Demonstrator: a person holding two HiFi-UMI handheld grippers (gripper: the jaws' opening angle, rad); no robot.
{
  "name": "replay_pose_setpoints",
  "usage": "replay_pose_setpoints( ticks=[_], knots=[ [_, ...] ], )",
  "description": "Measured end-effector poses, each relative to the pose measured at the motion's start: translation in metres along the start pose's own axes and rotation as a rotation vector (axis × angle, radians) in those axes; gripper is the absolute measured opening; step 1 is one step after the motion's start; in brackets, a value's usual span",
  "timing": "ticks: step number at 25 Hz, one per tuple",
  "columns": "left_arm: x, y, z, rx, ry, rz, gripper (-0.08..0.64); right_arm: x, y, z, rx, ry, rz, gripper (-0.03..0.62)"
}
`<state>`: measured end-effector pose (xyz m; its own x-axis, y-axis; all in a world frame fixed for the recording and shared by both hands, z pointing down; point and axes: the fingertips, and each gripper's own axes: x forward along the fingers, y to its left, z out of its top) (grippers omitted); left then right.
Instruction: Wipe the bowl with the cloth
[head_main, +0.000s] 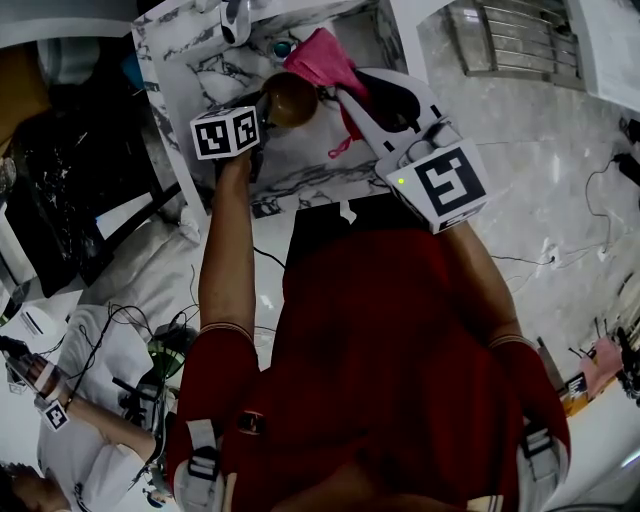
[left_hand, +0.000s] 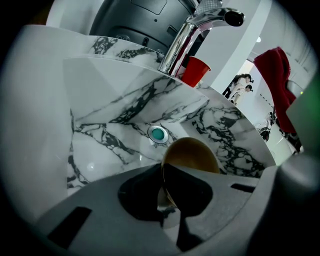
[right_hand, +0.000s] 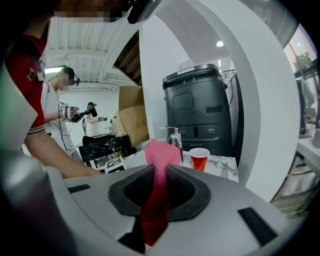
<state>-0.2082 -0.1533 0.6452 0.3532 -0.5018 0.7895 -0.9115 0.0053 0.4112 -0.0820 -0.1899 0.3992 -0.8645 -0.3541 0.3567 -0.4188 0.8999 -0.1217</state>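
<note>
We see the left gripper (left_hand: 162, 172) pinched nearly shut on the rim of the brown bowl (left_hand: 192, 155). The bowl sits at frame centre just past the jaw tips, above the marble sink (left_hand: 115, 115). Its mouth seems tipped up and rightward, though the dim view leaves us unsure. At lower centre of its own view, the right gripper (right_hand: 159, 175) clamps the pink cloth (right_hand: 161, 155), whose length runs along the jaws, with its end poking up beyond them.

Brown bowl (left_hand: 192, 155), pink cloth (right_hand: 160, 160), black-veined white marble sink (left_hand: 115, 125).
</note>
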Motion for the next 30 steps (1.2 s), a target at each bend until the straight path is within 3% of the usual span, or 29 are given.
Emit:
replay_pose_setpoints(
  ticks=[7, 21, 30],
  knots=[
    [-0.016, -0.009, 0.018, 0.042, -0.068, 0.026, 0.02, 0.0, 0.006, -0.004, -0.046, 0.034, 0.007, 0.067],
    [-0.117, -0.065, 0.084, 0.1, -0.391, 0.049, 0.02, 0.003, 0.04, 0.009, -0.133, 0.06, 0.05, 0.067],
    [-0.167, -0.096, 0.096, 0.131, -0.52, 0.062, 0.02, 0.006, 0.068, 0.014, -0.168, 0.085, 0.069, 0.067]
  ],
)
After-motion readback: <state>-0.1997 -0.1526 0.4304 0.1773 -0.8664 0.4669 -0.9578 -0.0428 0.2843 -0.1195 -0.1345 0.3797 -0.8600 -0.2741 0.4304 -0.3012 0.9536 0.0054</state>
